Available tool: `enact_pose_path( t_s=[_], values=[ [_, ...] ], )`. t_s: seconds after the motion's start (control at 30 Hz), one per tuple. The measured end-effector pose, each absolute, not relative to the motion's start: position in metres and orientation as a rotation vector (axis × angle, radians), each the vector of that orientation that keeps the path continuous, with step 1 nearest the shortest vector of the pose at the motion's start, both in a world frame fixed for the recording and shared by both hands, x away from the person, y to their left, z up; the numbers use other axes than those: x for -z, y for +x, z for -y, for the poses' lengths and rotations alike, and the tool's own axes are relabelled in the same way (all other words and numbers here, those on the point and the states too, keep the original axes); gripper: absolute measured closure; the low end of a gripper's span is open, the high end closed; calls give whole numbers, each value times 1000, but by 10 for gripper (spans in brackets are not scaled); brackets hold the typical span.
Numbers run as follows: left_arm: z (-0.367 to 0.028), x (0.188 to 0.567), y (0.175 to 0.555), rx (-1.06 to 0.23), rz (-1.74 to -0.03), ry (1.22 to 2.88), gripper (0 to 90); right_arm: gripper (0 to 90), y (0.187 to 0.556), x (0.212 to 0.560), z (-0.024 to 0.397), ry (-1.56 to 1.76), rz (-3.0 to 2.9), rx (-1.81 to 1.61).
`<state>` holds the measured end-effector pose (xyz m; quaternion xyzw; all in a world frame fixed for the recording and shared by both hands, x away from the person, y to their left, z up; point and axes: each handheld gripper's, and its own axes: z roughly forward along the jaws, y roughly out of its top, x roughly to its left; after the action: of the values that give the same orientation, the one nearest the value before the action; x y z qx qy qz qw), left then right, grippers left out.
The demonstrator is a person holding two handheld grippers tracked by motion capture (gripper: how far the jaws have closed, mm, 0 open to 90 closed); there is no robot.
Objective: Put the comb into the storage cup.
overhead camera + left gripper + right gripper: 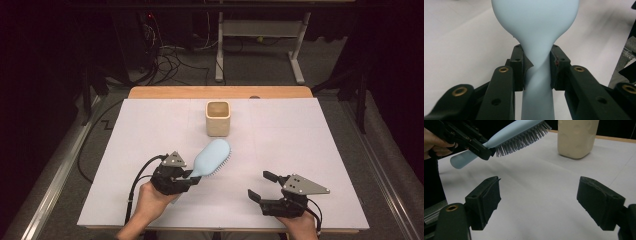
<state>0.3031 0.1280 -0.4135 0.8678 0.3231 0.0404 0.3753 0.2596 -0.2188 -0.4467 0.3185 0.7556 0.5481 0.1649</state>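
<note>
The left gripper [537, 67] pinches the hairbrush [212, 156] at its neck near the worktop's [310, 150] front edge; keep this grip firm. The right gripper's [537, 202] fingers [490, 195] stand spread and empty; the cup [218, 118] seems the goal.

Left gripper view: brush [535, 30] head cut off by top edge, bristles hidden beneath. Right gripper view: cup [577, 137] top cropped. High view: cup interior dim, contents possibly none; cannot tell.

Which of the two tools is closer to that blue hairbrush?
Left. The left tool is clamped on the hairbrush at its handle, holding it above the table. The right tool stands open and empty off to the brush's right, apart from it.
</note>
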Motion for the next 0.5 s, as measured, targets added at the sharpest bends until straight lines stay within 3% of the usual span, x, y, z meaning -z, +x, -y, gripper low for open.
enact_pose_path(
  t_s=[0.1,0.5],
  values=[
    [-124,412,303,-101,-812,2222,696,239,261,447,216,934,-2188,-1555],
    [-111,410,300,-101,-769,2233,696,197,270,447,198,983,-2258,-1541]
  ],
)
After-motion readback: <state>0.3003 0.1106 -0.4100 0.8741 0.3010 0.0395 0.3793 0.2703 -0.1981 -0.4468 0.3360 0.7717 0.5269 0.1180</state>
